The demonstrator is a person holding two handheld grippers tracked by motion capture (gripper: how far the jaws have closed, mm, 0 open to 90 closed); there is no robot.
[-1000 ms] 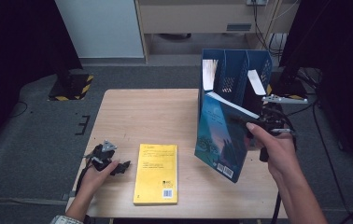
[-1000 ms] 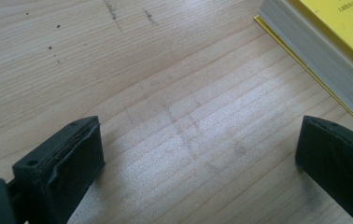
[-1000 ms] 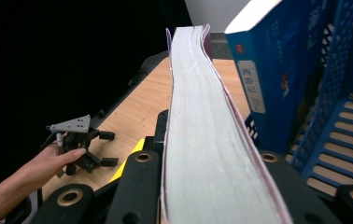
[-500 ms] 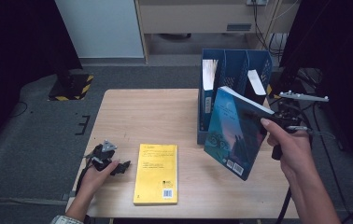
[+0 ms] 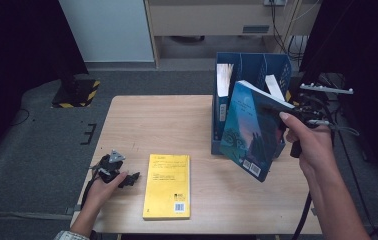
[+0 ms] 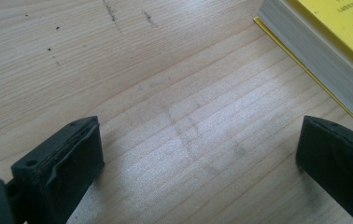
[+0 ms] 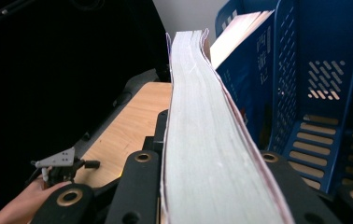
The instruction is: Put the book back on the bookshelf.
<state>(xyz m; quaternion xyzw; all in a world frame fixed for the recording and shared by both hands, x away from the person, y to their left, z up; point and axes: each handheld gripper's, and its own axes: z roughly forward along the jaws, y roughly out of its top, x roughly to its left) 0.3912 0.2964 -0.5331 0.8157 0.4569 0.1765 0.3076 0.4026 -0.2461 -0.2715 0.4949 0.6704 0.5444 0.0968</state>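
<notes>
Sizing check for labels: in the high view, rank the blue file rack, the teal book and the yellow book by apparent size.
1. blue file rack, largest, though the teal book hides part of it.
2. and 3. teal book and yellow book look about alike; the teal one is lifted and tilted in the right tool, so I won't rank them.

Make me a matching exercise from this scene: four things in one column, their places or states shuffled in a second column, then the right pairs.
Things:
1. teal book
2. yellow book
3. blue file holder
4. left gripper

States:
A. lying flat on the table
B. jaws open, nothing between them
C. clamped in the right gripper, lifted and tilted
D. standing at the table's far right, books upright inside

Pairs: 1-C, 2-A, 3-D, 4-B
</notes>
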